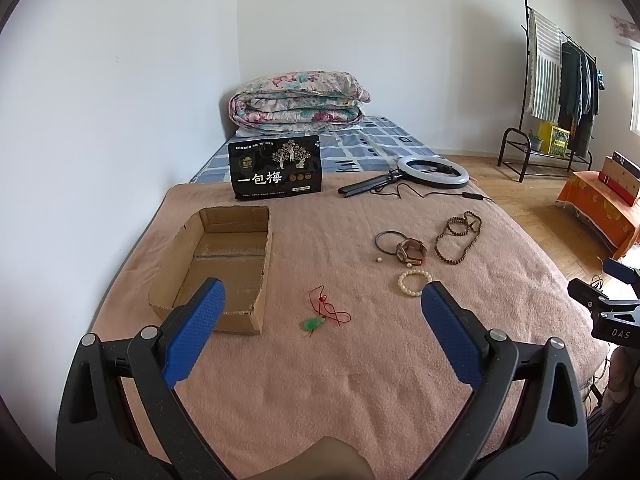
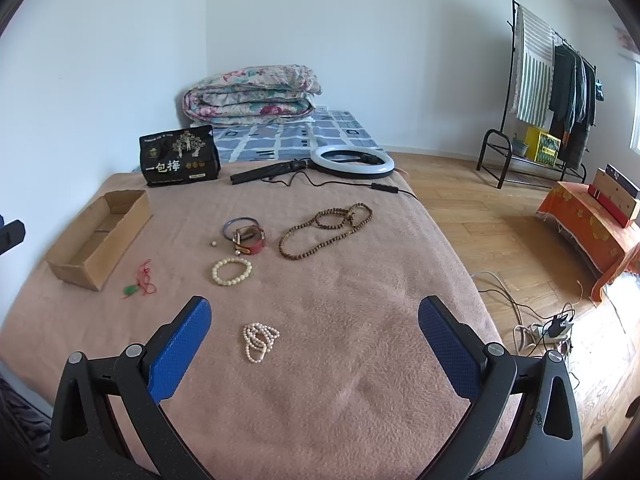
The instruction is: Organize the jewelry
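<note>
Jewelry lying loose on the pink blanket (image 2: 360,360), all outside the cardboard box (image 1: 218,264). Hovering above with left gripper (image 1: 322,304) and right gripper (image 2: 314,320) both spread wide, gripping nothing. Sitting just right of the box: jade pendant (image 1: 311,323) on thin red cord. Lying farther right: pearl strand (image 2: 259,342), brown bead necklace (image 2: 320,232). Risking snagged cord or trailing, slipping beads when pinching against soft fabric.

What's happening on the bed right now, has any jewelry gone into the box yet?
Nothing yet. Both grippers, left and right, hover open and empty over the pink blanket. The cardboard box holds nothing. The green pendant, white bead bracelet, pearl strand, watch and brown bead necklace all lie loose on the blanket.
</note>
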